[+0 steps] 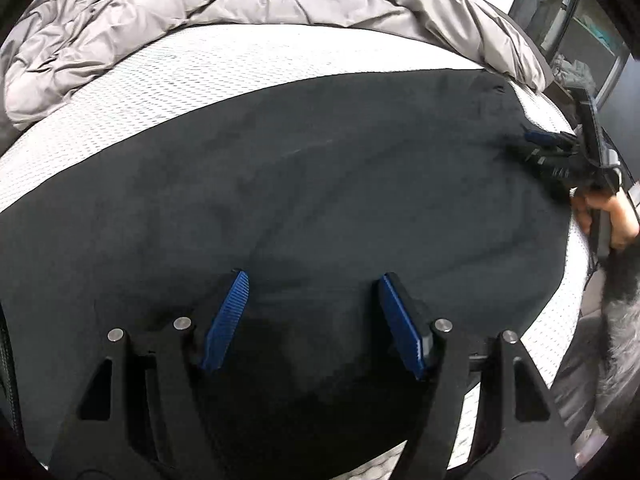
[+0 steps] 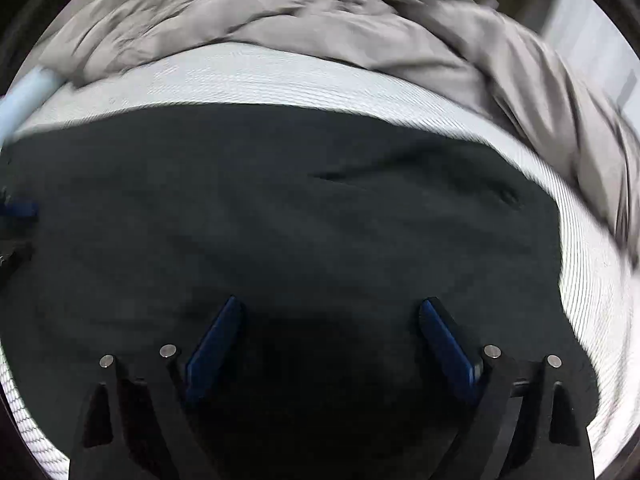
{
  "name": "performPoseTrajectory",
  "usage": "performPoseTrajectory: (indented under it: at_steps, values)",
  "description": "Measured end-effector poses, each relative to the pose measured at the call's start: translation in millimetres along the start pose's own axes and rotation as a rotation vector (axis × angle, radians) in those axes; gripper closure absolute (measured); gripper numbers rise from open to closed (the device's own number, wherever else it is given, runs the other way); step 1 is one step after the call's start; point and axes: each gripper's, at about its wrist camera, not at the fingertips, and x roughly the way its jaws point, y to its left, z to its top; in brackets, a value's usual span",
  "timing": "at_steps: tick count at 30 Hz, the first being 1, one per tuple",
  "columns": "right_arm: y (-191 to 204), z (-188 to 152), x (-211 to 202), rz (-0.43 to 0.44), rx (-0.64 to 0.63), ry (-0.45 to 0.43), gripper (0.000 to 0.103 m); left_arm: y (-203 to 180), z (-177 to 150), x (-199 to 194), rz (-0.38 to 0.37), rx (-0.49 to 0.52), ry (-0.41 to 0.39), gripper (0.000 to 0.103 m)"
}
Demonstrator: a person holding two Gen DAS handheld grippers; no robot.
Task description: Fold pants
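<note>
Black pants [image 1: 320,180] lie spread flat across a white mattress [image 1: 140,92]. My left gripper [image 1: 314,280] hovers over the near part of the cloth, its blue pads wide apart with nothing pinched between them. At the pants' right end, the right gripper [image 1: 528,146] points in low over the fabric edge, held by a hand [image 1: 608,216]. In the blurred right wrist view the pants [image 2: 280,220] fill the middle, and the right gripper [image 2: 331,304] stands open above them with only flat cloth beneath. The left gripper's blue tip [image 2: 20,208] shows at the left edge.
A rumpled grey comforter [image 1: 200,4] is bunched along the far side of the mattress [image 2: 280,76] and runs down its right side [image 2: 560,100]. Dark furniture [image 1: 580,40] stands beyond the bed's right corner. A pale blue object [image 2: 24,96] sits at the far left.
</note>
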Motion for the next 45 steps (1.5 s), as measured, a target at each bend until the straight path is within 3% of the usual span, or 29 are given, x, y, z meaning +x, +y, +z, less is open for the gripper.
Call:
performPoseTrajectory:
  at_steps: [1, 2, 3, 4, 7, 8, 11, 13, 15, 16, 18, 19, 22, 23, 25, 27, 30, 31, 32, 33, 34, 38, 40, 42, 43, 45]
  values:
    - [-15, -3, -3, -0.063, 0.036, -0.004, 0.027, 1, -2, -1, 0.002, -0.002, -0.004, 0.038]
    - [-36, -9, -7, -0.064, 0.068, -0.015, 0.036, 1, -3, -3, 0.009, -0.001, -0.01, 0.038]
    - [-51, -13, -10, -0.044, 0.093, -0.022, 0.052, 0, -3, -4, 0.017, 0.002, -0.013, 0.038]
    - [-57, -17, -12, -0.05, 0.093, -0.029, 0.056, 1, -3, -6, 0.029, 0.003, -0.014, 0.038]
    - [-33, -24, -27, -0.14, 0.021, -0.055, 0.053, -11, 2, -17, 0.022, -0.002, -0.039, 0.038]
    - [-32, -28, -34, -0.131, 0.023, -0.069, 0.052, -18, 4, -22, -0.003, 0.011, -0.055, 0.038]
    - [-18, -46, -51, 0.044, 0.038, -0.078, 0.049, -50, 4, -25, -0.101, 0.09, -0.08, 0.034]
    - [-11, -54, -44, 0.034, -0.032, -0.038, 0.049, -70, -1, -11, -0.159, 0.155, 0.002, 0.032]
    - [-19, -61, -43, 0.044, -0.036, -0.027, 0.048, -79, -7, -1, -0.108, 0.214, 0.034, 0.032]
    - [-30, -65, -45, 0.031, -0.014, -0.022, 0.048, -79, -8, -1, -0.1, 0.223, 0.034, 0.032]
    - [-62, -79, -52, -0.095, 0.058, -0.014, 0.048, -75, -7, -6, -0.114, 0.189, 0.023, 0.032]
    - [-79, -85, -54, -0.105, 0.119, -0.016, 0.049, -74, -6, -11, -0.127, 0.171, 0.007, 0.032]
    - [-123, -107, -76, 0.115, 0.382, -0.097, 0.043, -81, -3, -25, -0.161, 0.154, -0.09, 0.032]
    - [-133, -112, -80, 0.161, 0.443, -0.114, 0.028, -86, -3, -25, -0.167, 0.155, -0.107, 0.032]
    - [-151, -122, -79, 0.231, 0.55, -0.13, 0.017, -100, -3, -13, -0.179, 0.168, -0.09, 0.028]
    - [-165, -124, -62, 0.364, 0.658, -0.127, 0.017, -111, -10, 8, -0.116, 0.209, -0.021, 0.027]
    - [-176, -124, -37, 0.46, 0.787, -0.167, 0.017, -113, -14, 1, -0.119, 0.234, -0.046, 0.027]
    - [-169, -119, -36, 0.457, 0.811, -0.19, 0.021, -107, -13, -5, -0.147, 0.212, -0.045, 0.027]
    - [-171, -115, -33, 0.438, 0.836, -0.211, 0.041, -99, -12, -12, -0.16, 0.185, -0.058, 0.027]
    - [-171, -108, -32, 0.41, 0.844, -0.226, 0.054, -95, -13, -16, -0.151, 0.165, -0.073, 0.027]
    - [-169, -105, -30, 0.392, 0.841, -0.233, 0.071, -86, -13, -22, -0.132, 0.145, -0.089, 0.027]
    - [-150, -70, -46, 0.339, 0.738, -0.319, 0.082, -48, -11, -40, -0.08, 0.04, -0.143, 0.027]
    - [-117, -43, -71, 0.414, 0.629, -0.379, 0.082, -25, -7, -46, -0.055, -0.019, -0.163, 0.027]
    - [-60, -16, -96, 0.523, 0.452, -0.422, 0.082, 1, -7, -54, -0.042, -0.096, -0.182, 0.027]
    - [-37, -10, -100, 0.563, 0.385, -0.419, 0.075, 14, -8, -58, -0.043, -0.137, -0.193, 0.027]
    - [20, 3, -97, 0.68, 0.225, -0.362, 0.045, 35, -12, -64, -0.043, -0.201, -0.21, 0.027]
